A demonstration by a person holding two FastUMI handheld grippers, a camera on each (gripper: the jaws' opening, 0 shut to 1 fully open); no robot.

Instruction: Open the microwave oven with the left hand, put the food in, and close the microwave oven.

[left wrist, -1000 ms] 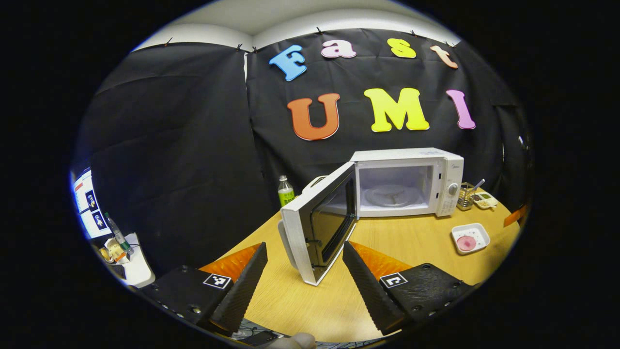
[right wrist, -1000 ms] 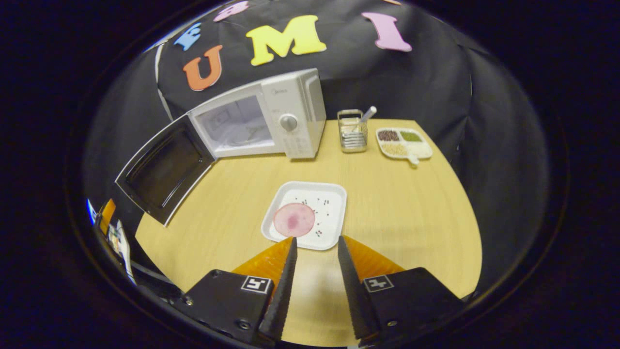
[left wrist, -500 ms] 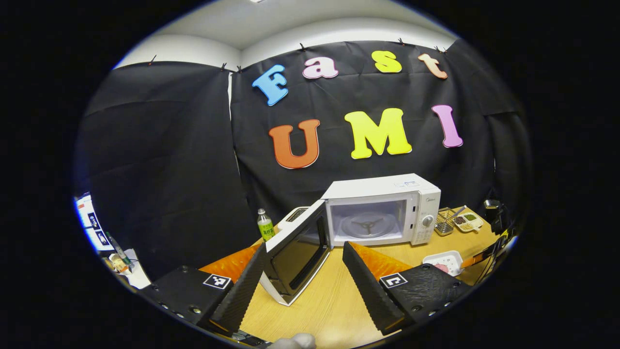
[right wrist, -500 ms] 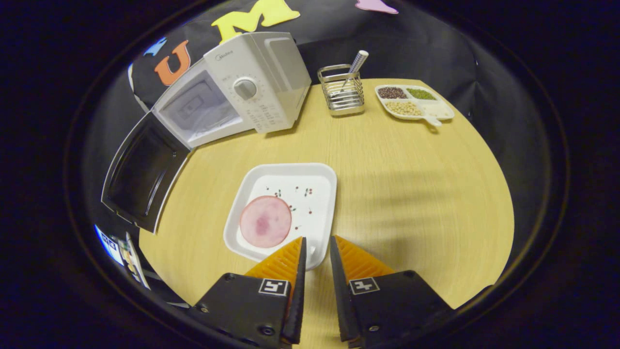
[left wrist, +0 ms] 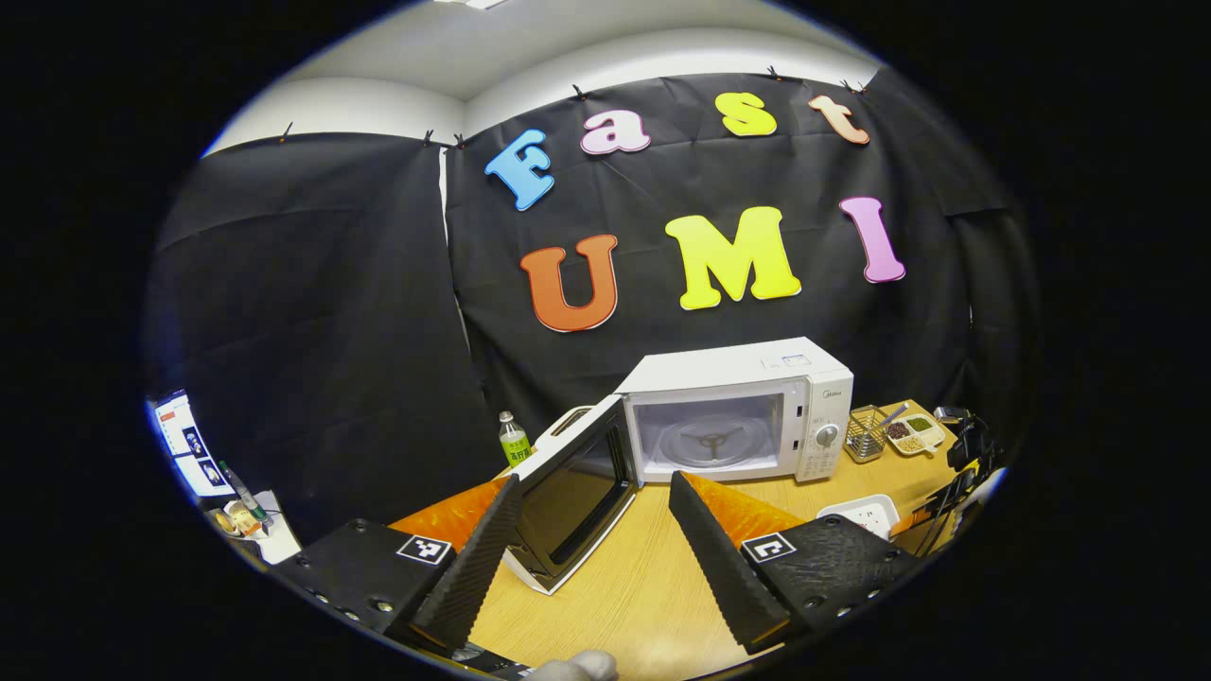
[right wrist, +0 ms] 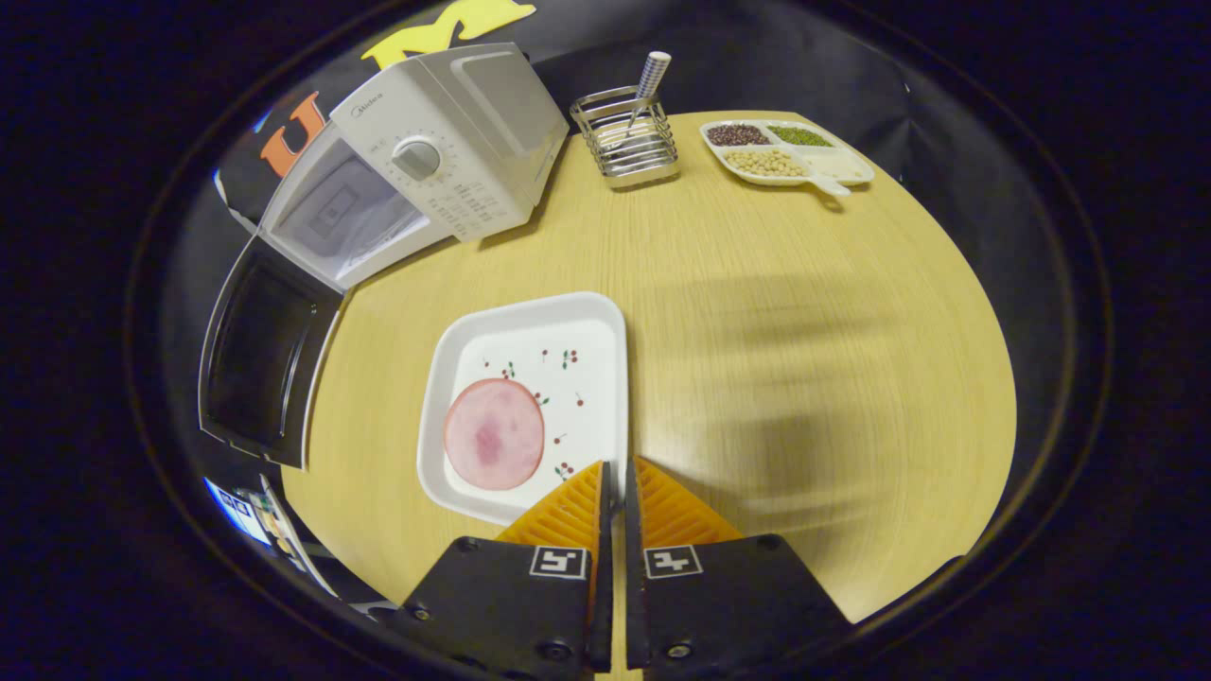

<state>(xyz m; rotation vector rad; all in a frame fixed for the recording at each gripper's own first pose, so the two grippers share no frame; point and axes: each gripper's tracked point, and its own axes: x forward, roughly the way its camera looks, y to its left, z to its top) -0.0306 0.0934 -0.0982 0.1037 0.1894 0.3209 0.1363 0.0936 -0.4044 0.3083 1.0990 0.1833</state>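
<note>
The left gripper (left wrist: pixel 594 484) stood apart, its ribbed fingers empty, facing the boxy white microwave (left wrist: pixel 738 409) with its door (left wrist: pixel 575 490) swung wide. The right gripper (right wrist: pixel 615 473) had its ridged fingers pinched on the rim of the square white plate (right wrist: pixel 587 326), which held a round pink slice (right wrist: pixel 494 433) on the wood-grain table (right wrist: pixel 804 312).

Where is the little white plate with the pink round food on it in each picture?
Left gripper view: the white plate peeks out low on the right, on the table in front of the microwave, partly behind that gripper's right finger.
Right gripper view: the plate lies in the middle, the pink slice on its near left part.
Shared landmark: the microwave, door open.
</note>
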